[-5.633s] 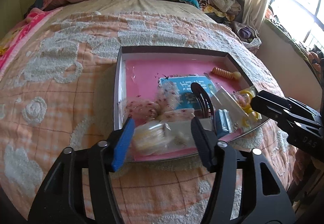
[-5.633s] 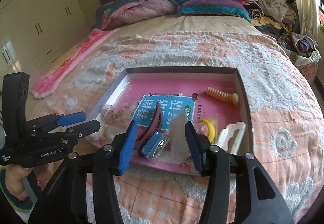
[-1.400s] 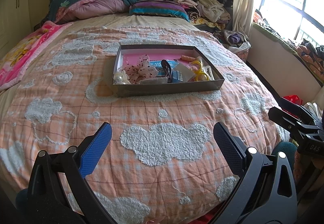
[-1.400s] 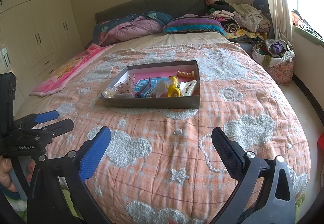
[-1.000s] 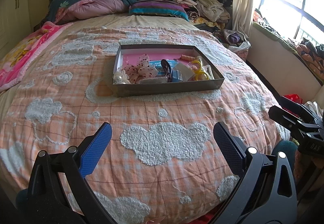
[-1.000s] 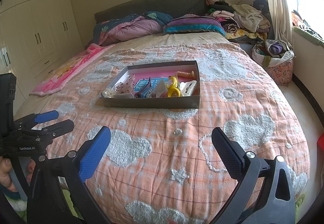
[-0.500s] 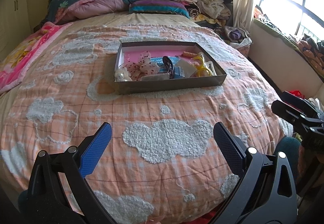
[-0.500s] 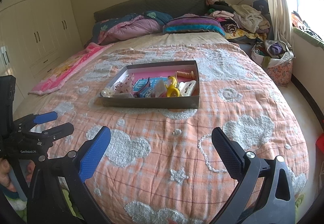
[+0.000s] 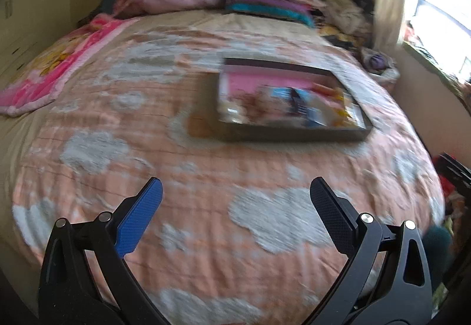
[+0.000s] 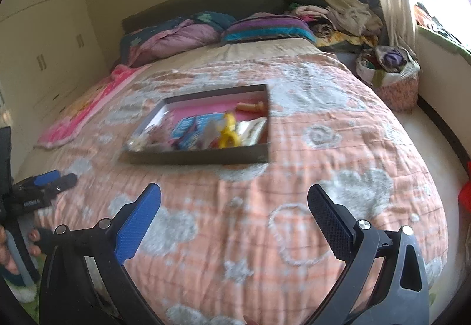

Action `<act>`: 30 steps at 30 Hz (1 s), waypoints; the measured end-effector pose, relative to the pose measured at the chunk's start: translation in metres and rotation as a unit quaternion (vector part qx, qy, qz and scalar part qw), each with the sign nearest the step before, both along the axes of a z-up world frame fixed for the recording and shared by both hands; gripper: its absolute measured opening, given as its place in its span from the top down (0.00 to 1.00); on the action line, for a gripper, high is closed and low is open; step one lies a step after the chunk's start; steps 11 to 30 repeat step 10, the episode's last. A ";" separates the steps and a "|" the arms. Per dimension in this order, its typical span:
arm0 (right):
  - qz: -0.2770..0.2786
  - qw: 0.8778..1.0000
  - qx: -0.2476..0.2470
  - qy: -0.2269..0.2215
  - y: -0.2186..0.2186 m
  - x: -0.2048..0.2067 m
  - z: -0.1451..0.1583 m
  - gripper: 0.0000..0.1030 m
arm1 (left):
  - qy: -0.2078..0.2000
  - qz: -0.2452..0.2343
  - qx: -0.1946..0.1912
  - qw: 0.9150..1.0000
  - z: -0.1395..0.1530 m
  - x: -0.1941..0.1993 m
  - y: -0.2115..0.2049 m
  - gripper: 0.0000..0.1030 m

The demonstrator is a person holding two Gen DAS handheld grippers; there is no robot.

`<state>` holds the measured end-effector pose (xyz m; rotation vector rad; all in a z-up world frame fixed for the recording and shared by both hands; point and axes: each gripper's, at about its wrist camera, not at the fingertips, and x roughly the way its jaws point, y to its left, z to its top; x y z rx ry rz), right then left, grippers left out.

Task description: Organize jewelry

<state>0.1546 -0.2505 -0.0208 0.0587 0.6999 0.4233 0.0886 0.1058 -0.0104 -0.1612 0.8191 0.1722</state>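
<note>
Nearest, the left gripper (image 9: pixel 235 195) hangs over the foot edge of the bed (image 9: pixel 206 178) with its jaws spread wide and nothing between them. The right gripper (image 10: pixel 234 201) is likewise spread and empty above the same edge; in its view the left gripper shows low at the left edge of the bed. Bare orange bedspread (image 10: pixel 265 207) with white cloud patches fills the stretch ahead of both; nothing lies in the way. Farther on, near the middle of the bed and well apart from both grippers, sits the dark box (image 10: pixel 206 157), pink-lined and holding blurred jewelry items (image 10: pixel 228 131). Beyond it, pillows (image 10: pixel 265 29) and a rolled quilt (image 10: pixel 173 41) lie along the head edge, against the headboard (image 10: pixel 206 4).
</note>
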 end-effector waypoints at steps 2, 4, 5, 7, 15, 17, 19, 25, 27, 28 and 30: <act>-0.018 1.000 0.001 0.010 -0.014 0.023 -0.003 0.04 | 0.016 0.032 0.006 0.999 -0.003 0.016 0.022 0.09; -0.058 0.998 -0.010 0.020 -0.035 0.057 -0.012 0.04 | 0.042 0.078 0.016 0.996 -0.013 0.040 0.057 0.09; -0.080 0.996 -0.023 0.026 -0.046 0.075 -0.018 0.04 | 0.050 0.097 0.020 0.994 -0.019 0.051 0.074 0.09; -0.130 0.987 -0.077 0.052 -0.071 0.125 -0.041 0.04 | 0.067 0.146 0.033 0.986 -0.035 0.075 0.117 0.09; -0.178 0.974 -0.114 0.085 -0.102 0.181 -0.078 0.04 | 0.081 0.186 0.057 0.978 -0.060 0.101 0.166 0.09; -0.178 0.974 -0.114 0.085 -0.102 0.181 -0.078 0.04 | 0.081 0.186 0.057 0.978 -0.060 0.101 0.166 0.09; -0.178 0.974 -0.114 0.085 -0.102 0.181 -0.078 0.04 | 0.081 0.186 0.057 0.978 -0.060 0.101 0.166 0.09; -0.178 0.974 -0.114 0.085 -0.102 0.181 -0.078 0.04 | 0.081 0.186 0.057 0.978 -0.060 0.101 0.166 0.09; -0.178 0.974 -0.114 0.085 -0.102 0.181 -0.078 0.04 | 0.081 0.186 0.057 0.978 -0.060 0.101 0.166 0.09; -0.178 0.974 -0.114 0.085 -0.102 0.181 -0.078 0.04 | 0.081 0.186 0.057 0.978 -0.060 0.101 0.166 0.09; -0.178 0.974 -0.114 0.085 -0.102 0.181 -0.078 0.04 | 0.081 0.186 0.057 0.978 -0.060 0.101 0.166 0.09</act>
